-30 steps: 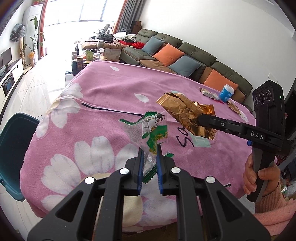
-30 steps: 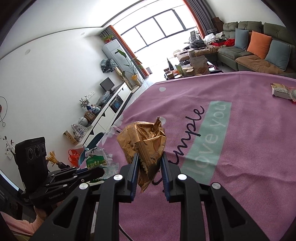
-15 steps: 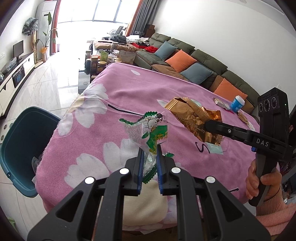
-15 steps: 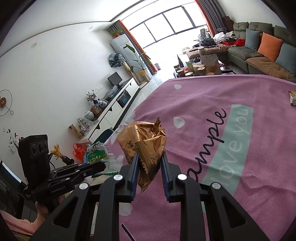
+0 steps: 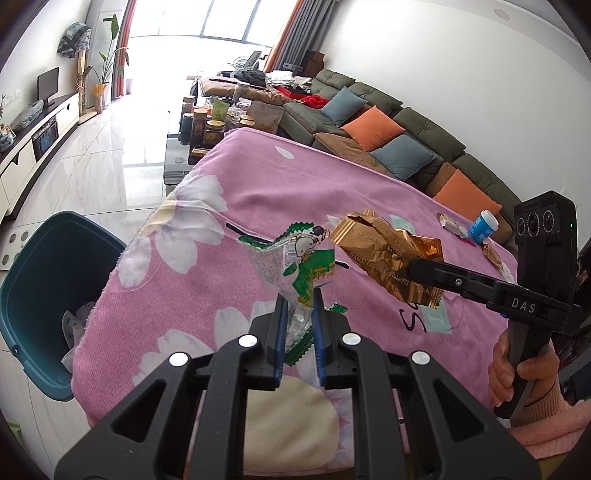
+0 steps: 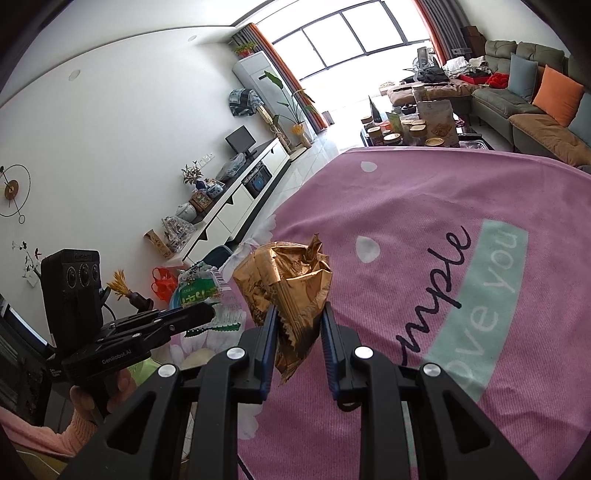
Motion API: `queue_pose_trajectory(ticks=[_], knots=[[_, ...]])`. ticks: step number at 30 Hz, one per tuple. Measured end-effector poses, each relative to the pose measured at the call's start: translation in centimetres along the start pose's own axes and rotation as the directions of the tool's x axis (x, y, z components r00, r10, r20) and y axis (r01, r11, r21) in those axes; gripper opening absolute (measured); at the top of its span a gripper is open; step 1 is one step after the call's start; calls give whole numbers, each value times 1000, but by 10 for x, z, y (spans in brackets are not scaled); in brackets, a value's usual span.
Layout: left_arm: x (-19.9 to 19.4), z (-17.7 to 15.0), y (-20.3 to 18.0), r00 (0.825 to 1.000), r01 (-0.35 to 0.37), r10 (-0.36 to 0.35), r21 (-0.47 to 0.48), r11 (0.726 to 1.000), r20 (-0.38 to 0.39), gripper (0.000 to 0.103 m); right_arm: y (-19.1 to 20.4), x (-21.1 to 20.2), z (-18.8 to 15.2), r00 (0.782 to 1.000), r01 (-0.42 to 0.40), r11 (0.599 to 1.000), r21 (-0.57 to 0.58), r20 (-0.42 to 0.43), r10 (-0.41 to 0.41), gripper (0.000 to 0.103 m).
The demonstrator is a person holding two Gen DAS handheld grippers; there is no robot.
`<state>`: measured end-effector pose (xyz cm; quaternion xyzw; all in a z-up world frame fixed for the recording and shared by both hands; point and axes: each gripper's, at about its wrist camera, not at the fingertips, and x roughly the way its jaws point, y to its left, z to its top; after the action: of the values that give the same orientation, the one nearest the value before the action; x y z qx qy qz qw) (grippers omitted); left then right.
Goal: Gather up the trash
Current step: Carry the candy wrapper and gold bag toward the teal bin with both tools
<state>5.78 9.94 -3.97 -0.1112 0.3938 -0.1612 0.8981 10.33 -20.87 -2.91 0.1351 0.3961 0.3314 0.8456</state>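
Wrapper print stays unreadable; left hand-held gripper point(image 5: 298, 302) clamps the green wrapper point(image 5: 303, 266), right hand-held gripper point(image 6: 298, 314) grips the gold wrapper point(image 6: 286, 284), both angled downward.

You face a bright window point(image 5: 221, 22) with orange curtains point(image 5: 286, 33); a green sofa point(image 5: 406, 125) lines the white wall point(image 5: 461, 66), above pale floor tiles point(image 5: 92, 177).

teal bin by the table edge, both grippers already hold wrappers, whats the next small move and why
Probably carry the left gripper with its green wrapper further left, over the teal bin, before letting go. Both wrappers hang above the pink cloth, not the bin, which stands on the floor past the table's left edge. The right gripper, shut on the gold wrapper, can follow.
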Motion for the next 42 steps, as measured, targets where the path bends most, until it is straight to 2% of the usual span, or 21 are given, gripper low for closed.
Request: queue_pose_trajectory(ticks=[4,7,18,42], knots=[[5,6,4,1000,-16,16,-23,1000,-7,13,-3,8,5,999,-24,1000,17,-42,25,22],[5,6,7,999,-35,35,-33,999,5,13,1,12,7,998,-32,999,-22,-58,31,22],[-13,-15,16,993,-117,118,-59,991,14,13,12,21,2,993,-112,993,-27,-39,111,22],[-42,-27,19,989,-132,135,-56,990,59,13,35,29,-5,993,-117,992,-44,-4,117,22]])
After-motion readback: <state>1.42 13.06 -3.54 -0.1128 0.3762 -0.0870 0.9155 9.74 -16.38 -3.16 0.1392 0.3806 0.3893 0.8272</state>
